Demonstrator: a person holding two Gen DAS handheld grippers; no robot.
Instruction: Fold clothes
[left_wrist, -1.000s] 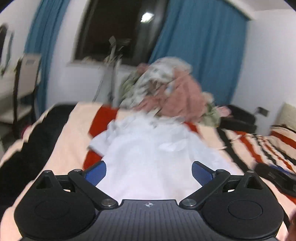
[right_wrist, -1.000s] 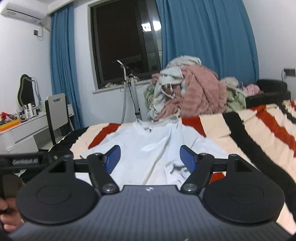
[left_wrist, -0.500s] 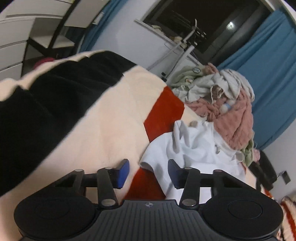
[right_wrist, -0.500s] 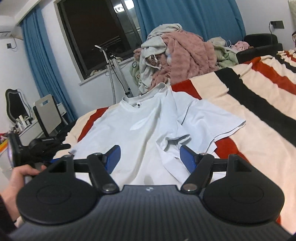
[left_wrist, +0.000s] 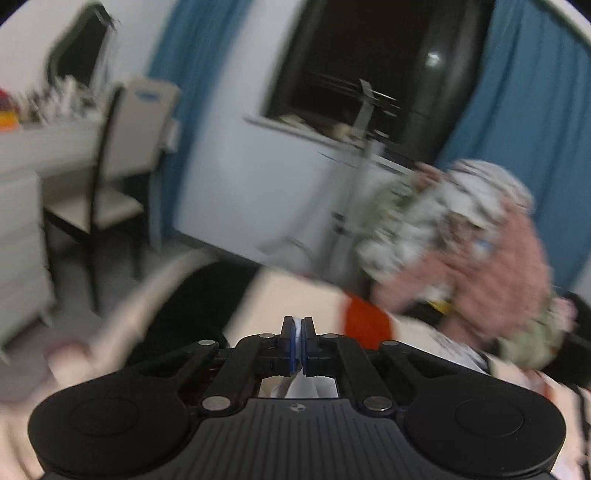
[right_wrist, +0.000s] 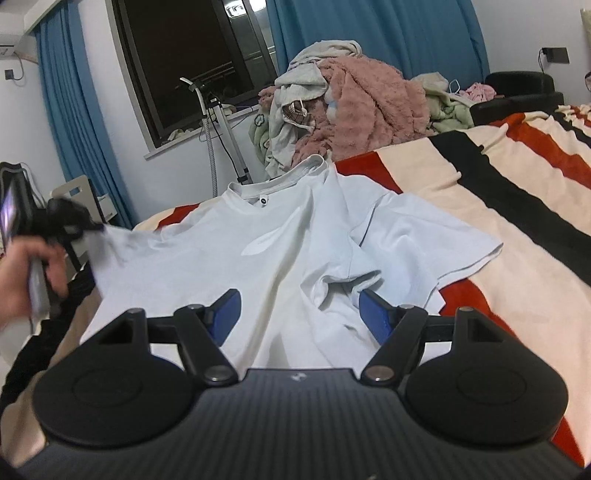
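Sleeve-spreading looks like the step in hand, with the white T-shirt (right_wrist: 295, 251) as the landmark: it lies front-up on the striped blanket (right_wrist: 517, 206), collar toward the window side. Left of the shirt, a hand (right_wrist: 33, 273) carries the left gripper (left_wrist: 297, 332). Its jaws are pinched together on a thin fold of white cloth, which in the right wrist view is the shirt's left sleeve (right_wrist: 110, 251), drawn outward and lifted off the blanket. Over the shirt's lower middle hangs the right gripper (right_wrist: 300, 306), jaws standing wide with nothing between them, the fabric lying beneath. Right of the shirt's middle, the other sleeve (right_wrist: 424, 240) spreads flat, though a rumpled ridge (right_wrist: 340, 280) sits where it meets the body.

My guess is that the next move calls for laying the held sleeve flat and smoothing that ridge, then taking a side edge for the first fold.

Room is tight left of the shirt: the blanket's edge falls away just beyond the held sleeve. Behind the collar a heap of clothes (right_wrist: 351, 107) crowds close. Right of the shirt the blanket runs open and bare.
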